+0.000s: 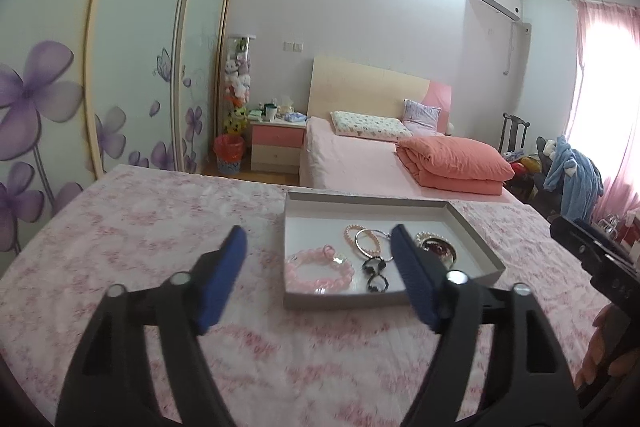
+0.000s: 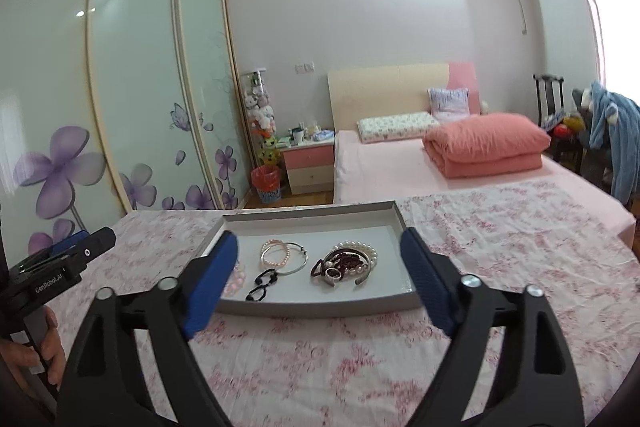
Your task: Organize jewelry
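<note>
1. Resting on the floral-print cloth (image 2: 500, 251): a shallow grey tray (image 2: 304, 307), low-walled, white floor inside, holding all the jewelry seen.
2. Inside, left to right: pink bead bracelet (image 1: 320, 269); pale pearl bracelet (image 2: 274, 253) overlapping a thin silver bangle (image 2: 294, 259); two small black pieces (image 2: 264, 283) toward the near wall; a heap of white pearls (image 2: 366, 253), dark red beads (image 2: 348, 263) and a silver ring (image 2: 333, 273), tangled and touching.
3. Left gripper (image 1: 318, 281): jaws spread wide, nothing between them, held above the cloth before the tray's left part.
4. Right gripper (image 2: 320, 283): jaws spread wide, empty, framing the tray.
5. Hidden or unclear: pink bracelet mostly behind a blue pad in the right view; heap partly behind a pad in the left view; black pieces too small to identify.
6. Beyond: bed (image 2: 380, 167) carrying a folded coral quilt (image 2: 488, 147).
</note>
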### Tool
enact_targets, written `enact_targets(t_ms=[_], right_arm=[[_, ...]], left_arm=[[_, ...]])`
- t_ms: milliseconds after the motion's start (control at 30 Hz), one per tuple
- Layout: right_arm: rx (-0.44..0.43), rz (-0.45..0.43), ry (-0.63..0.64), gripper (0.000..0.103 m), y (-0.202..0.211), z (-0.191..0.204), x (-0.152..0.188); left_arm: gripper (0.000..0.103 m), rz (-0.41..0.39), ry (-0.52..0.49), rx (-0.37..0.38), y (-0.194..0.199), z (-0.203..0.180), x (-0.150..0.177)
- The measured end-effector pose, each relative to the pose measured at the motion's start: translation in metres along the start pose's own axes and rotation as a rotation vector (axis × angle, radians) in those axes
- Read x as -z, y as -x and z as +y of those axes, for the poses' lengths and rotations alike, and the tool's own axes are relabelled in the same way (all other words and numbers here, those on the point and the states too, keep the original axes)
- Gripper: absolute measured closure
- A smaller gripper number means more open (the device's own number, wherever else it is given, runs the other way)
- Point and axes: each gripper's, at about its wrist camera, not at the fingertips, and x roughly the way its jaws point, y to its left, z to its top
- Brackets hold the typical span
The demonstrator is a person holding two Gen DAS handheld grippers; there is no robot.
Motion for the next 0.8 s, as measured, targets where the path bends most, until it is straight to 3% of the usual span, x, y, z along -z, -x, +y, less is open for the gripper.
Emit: enact_targets(t_ms=[133, 800], right_arm=[[0.008, -0.024, 0.035, 0.002, 0.018, 0.008, 0.007], [0.024, -0.096, 0.091, 0.002, 0.059, 0.02, 0.036]], left_arm=[[0.004, -0.03, -0.042, -0.023, 0.022, -0.004, 0.012], [0.004, -0.068, -0.055, -0.061, 0.064, -0.011, 0.041]])
